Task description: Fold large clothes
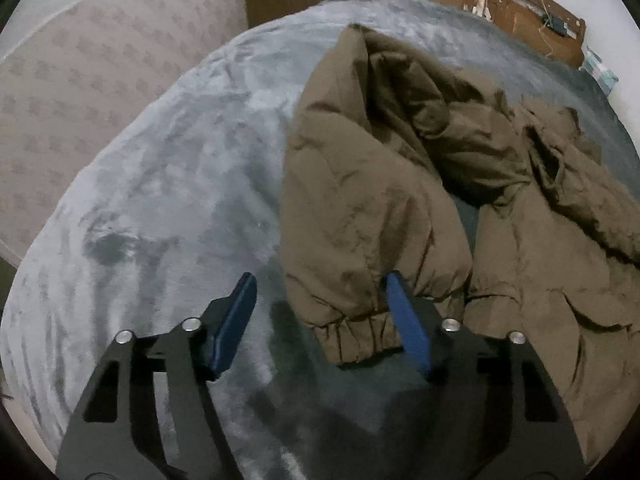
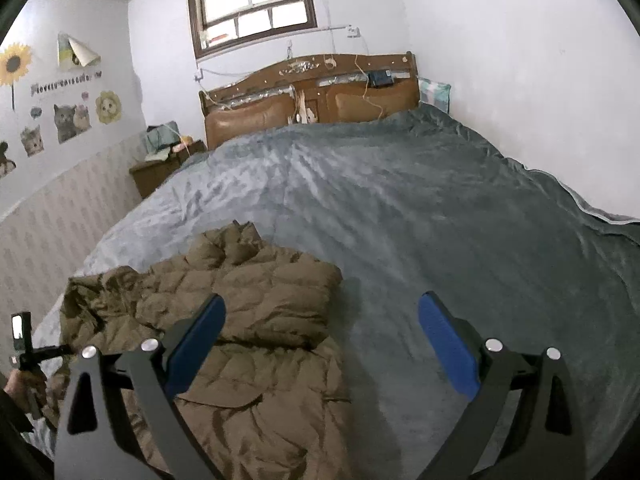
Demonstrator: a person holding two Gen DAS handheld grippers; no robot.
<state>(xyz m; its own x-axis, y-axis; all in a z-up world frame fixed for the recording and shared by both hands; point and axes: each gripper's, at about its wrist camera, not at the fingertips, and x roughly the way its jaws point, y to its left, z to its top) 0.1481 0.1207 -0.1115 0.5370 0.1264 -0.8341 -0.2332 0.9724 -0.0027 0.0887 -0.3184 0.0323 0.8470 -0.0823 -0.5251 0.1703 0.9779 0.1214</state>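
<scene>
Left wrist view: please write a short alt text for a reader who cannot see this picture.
An open left gripper with blue pads hovers at the elastic cuff of a brown padded jacket, which lies crumpled on a grey-blue blanket covering a bed. A wooden headboard stands at the far end.

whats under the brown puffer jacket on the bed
The brown puffer jacket lies on a grey plush blanket, which shows all around it. What lies beneath the jacket's own folds is hidden.

wall lettering [image 2: 66,80] beside cat stickers, too blurred to read
</scene>
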